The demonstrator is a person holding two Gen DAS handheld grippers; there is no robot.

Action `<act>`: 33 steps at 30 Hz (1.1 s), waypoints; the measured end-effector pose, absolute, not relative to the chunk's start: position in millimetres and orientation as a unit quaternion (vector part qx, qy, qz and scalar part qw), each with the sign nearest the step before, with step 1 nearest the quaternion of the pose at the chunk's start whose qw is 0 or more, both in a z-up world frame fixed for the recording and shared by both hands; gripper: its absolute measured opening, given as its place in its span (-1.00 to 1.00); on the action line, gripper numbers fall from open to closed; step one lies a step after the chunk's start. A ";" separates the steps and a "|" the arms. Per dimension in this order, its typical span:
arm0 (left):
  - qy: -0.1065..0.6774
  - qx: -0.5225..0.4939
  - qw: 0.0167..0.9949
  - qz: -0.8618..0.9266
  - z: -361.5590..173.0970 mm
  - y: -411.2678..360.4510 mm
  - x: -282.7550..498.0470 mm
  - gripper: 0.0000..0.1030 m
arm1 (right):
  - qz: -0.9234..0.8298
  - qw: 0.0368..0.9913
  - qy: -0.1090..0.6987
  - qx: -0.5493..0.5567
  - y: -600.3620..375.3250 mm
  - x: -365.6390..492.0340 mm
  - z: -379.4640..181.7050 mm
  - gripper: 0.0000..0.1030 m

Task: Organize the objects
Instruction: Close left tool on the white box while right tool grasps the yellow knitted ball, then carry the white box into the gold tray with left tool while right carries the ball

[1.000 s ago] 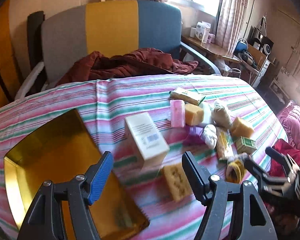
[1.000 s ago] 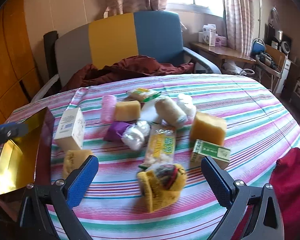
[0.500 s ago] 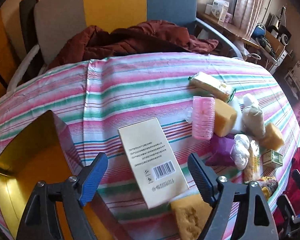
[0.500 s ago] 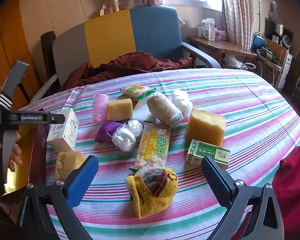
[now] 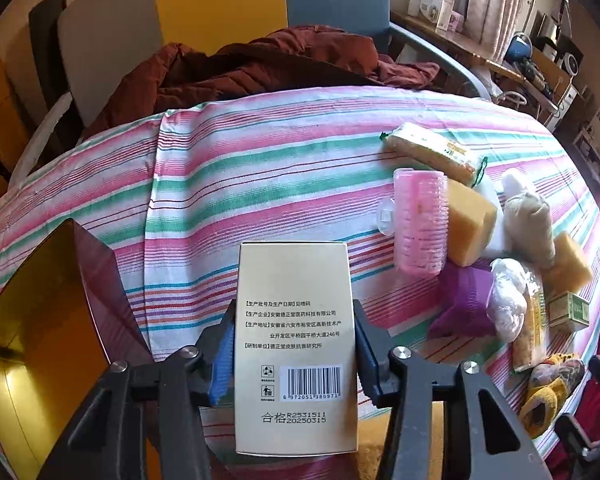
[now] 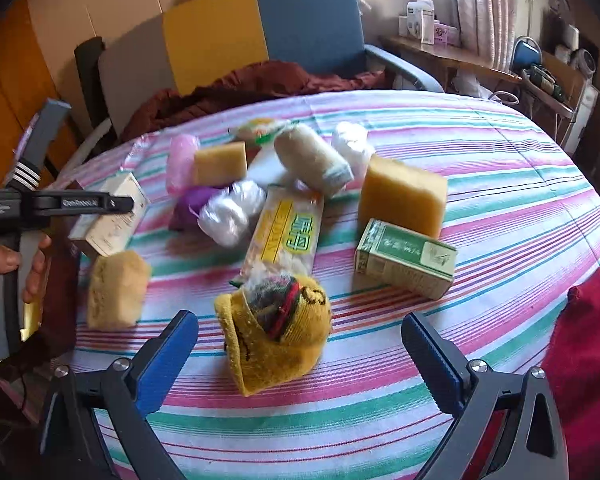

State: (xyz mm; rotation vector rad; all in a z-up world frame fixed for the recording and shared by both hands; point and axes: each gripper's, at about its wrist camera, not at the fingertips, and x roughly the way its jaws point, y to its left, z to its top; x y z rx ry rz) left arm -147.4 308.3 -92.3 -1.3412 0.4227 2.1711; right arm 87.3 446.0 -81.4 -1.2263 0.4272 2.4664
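Left gripper (image 5: 294, 354): fingers are clamped on the long sides of the cream carton (image 5: 295, 344), barcode face up, low over the table (image 5: 228, 184). Grip should be kept square while the carton is swung to the gold tray (image 5: 32, 320) at 9 o'clock; smooth cardboard may slip. Right gripper (image 6: 300, 360): fingers are spread wide, nothing held, yellow knit hat (image 6: 276, 340) just ahead at 12 o'clock. Beyond: glossy snack pack (image 6: 288, 236), porous sponge block (image 6: 402, 196).
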 end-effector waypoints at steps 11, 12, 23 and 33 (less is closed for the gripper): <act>0.098 -0.461 0.323 0.821 -49.1 277.4 -121.2 -0.03 | 0.865 0.156 0.149 -0.454 440.0 77.2 -92.6 0.00; 0.090 -0.455 0.325 0.824 -41.4 270.5 -117.3 -0.03 | 0.866 0.158 0.148 -0.451 439.5 78.9 -90.2 0.00; 0.027 -0.422 0.269 0.865 -0.9 165.4 -107.6 -0.03 | 0.900 0.058 0.115 -0.416 385.6 68.3 -44.5 0.00; -0.008 -0.436 0.133 0.890 -21.6 30.3 -135.5 -0.03 | 0.902 -0.141 0.045 -0.406 243.0 15.8 -23.9 0.00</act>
